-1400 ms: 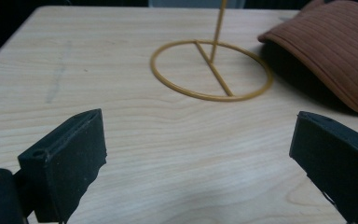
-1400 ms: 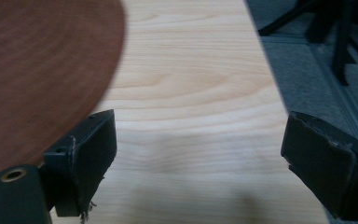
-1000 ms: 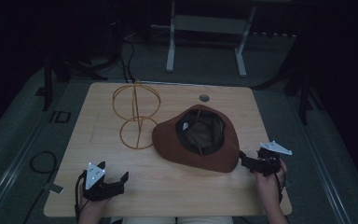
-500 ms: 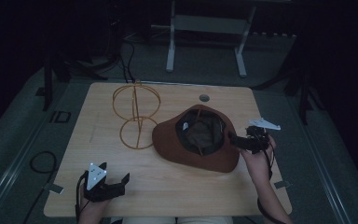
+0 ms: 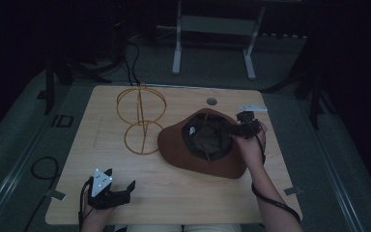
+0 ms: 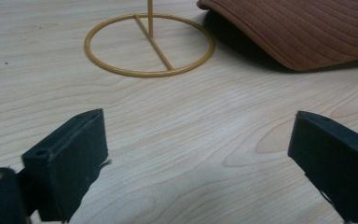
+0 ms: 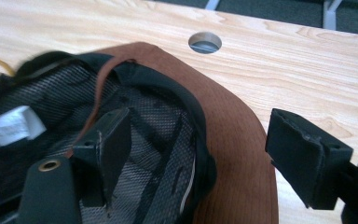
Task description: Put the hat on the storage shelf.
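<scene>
High view: brown hat (image 5: 200, 154) lies upside down mid-surface (image 5: 174, 193), beside wire stand (image 5: 139, 118); right gripper (image 5: 239, 129) at its brim.
Left gripper view: left gripper (image 6: 200, 158) wide, empty.
Right gripper view: jaws straddle brim, just closing, not pressing.

The hat (image 5: 203, 145) lies on the table (image 5: 174, 193), right of the wire stand (image 5: 139, 118).

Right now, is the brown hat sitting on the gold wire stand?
No, the brown hat lies upside down on the table beside the gold wire stand.
</scene>
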The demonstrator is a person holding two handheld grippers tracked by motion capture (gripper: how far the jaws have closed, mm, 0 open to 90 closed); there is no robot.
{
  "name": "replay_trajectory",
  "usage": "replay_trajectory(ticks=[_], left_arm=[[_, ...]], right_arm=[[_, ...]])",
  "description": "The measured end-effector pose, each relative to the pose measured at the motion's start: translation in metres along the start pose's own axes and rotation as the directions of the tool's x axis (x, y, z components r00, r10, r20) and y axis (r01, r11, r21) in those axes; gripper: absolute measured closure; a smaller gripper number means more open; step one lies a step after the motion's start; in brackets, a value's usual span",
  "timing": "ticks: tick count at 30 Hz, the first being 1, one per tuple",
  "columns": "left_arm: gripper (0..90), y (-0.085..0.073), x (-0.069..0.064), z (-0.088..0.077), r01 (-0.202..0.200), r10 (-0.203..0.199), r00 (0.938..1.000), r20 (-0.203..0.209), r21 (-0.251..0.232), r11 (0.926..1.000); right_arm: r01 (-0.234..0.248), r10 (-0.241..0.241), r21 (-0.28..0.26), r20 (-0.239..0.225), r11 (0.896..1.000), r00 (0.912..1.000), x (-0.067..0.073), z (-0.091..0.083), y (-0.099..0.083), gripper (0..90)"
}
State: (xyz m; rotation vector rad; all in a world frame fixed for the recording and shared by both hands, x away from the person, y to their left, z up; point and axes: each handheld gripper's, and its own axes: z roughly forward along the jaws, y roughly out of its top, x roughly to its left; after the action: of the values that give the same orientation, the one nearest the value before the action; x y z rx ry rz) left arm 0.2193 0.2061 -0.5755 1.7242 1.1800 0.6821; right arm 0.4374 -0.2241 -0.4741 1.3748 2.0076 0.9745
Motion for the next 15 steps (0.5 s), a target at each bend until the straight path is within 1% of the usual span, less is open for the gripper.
replay_trajectory(ticks=[1, 2, 3, 5, 9, 11, 13, 14, 15], left_arm=[[5.8, 0.000, 0.000, 0.000, 0.001, -0.001, 1.0000, -0.003, 0.000, 1.0000], [5.8, 0.000, 0.001, 0.000, 0.005, -0.005, 1.0000, 0.003, -0.003, 1.0000], [5.8, 0.000, 0.001, 0.000, 0.007, -0.007, 0.9999, 0.007, -0.002, 1.0000], [5.8, 0.000, 0.001, 0.000, 0.010, -0.010, 0.9999, 0.008, 0.000, 1.0000], [5.8, 0.000, 0.001, 0.001, 0.004, -0.004, 0.9999, 0.010, 0.007, 1.0000], [5.9, 0.000, 0.000, 0.001, 0.002, -0.002, 0.9999, 0.016, 0.011, 0.9999], [5.9, 0.000, -0.001, 0.001, -0.003, 0.003, 0.9999, 0.011, 0.020, 0.9998], [5.8, -0.001, -0.001, 0.002, -0.002, 0.001, 0.9999, 0.015, 0.022, 0.9998], [5.8, -0.001, -0.001, 0.002, -0.002, 0.001, 0.9999, 0.015, 0.022, 0.9998]], right_arm=[[0.012, -0.012, 0.010, 0.008, 1.000, 0.9999, 0.001, 0.005, 0.001, 25.0], [0.012, -0.013, 0.019, 0.009, 1.000, 0.9999, 0.001, 0.010, 0.001, 26.0], [0.013, -0.013, 0.027, 0.002, 1.000, 0.9999, 0.001, 0.015, 0.001, 27.7], [0.016, -0.017, 0.044, 0.022, 0.999, 0.9996, 0.002, 0.025, 0.000, 28.0], [-0.015, 0.010, 0.096, 0.051, 0.995, 0.9986, -0.001, 0.044, -0.001, 28.3], [-0.029, 0.021, 0.111, 0.068, 0.993, 0.9975, -0.002, 0.051, -0.003, 31.1], [-0.033, 0.022, 0.132, 0.080, 0.991, 0.9965, -0.001, 0.058, -0.005, 30.8], [-0.035, 0.024, 0.139, 0.085, 0.990, 0.9961, -0.001, 0.060, -0.007, 30.3], [-0.035, 0.024, 0.139, 0.085, 0.990, 0.9961, -0.001, 0.060, -0.007, 30.3]])
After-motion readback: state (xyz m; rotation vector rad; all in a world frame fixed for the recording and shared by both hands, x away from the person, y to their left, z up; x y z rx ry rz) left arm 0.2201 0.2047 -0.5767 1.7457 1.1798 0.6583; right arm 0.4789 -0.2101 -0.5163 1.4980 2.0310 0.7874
